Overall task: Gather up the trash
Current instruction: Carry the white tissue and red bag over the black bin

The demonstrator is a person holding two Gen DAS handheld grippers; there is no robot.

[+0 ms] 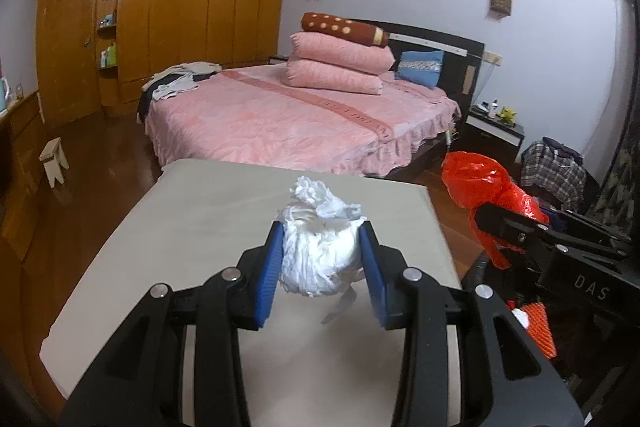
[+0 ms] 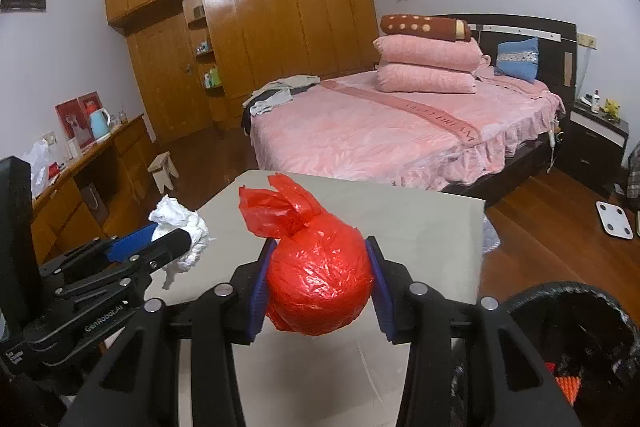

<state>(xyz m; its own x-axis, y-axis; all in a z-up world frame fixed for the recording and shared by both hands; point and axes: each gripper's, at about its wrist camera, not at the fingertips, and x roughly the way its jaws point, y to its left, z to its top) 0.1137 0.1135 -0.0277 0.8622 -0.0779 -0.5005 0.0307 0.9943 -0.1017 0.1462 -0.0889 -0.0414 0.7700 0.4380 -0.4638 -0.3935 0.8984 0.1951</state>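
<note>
In a bedroom, two handheld grippers each carry a piece of rubbish above a grey table point(image 1: 208, 227), both loads apparently bound for the black bin point(image 2: 576, 311) that shows at the lower right of the right wrist view. The left gripper point(image 1: 322, 259) has its blue pads point(image 1: 272, 267) pressed in on either side of a crumpled white tissue wad point(image 1: 320, 247), the jaws closed only as far as the soft bundle allows; loose paper spills out ahead of the fingertips, and a shadow beneath suggests the wad hangs clear of the tabletop. The right gripper point(image 2: 318, 279) clamps a knotted red plastic bag point(image 2: 320, 275) the same way, pads point(image 2: 258, 287) bearing on the widest part of the ball, with the tied neck standing up just beyond the tips. Gripping each item across its bulk appears to keep the light, yielding material from slipping. The bin lies below and to the right of the right gripper's jaws, lined in black with something orange inside. Judged from this, the pickup is done and the drop is still to come. A pink-covered bed point(image 2: 380, 131) fills the background.
</note>
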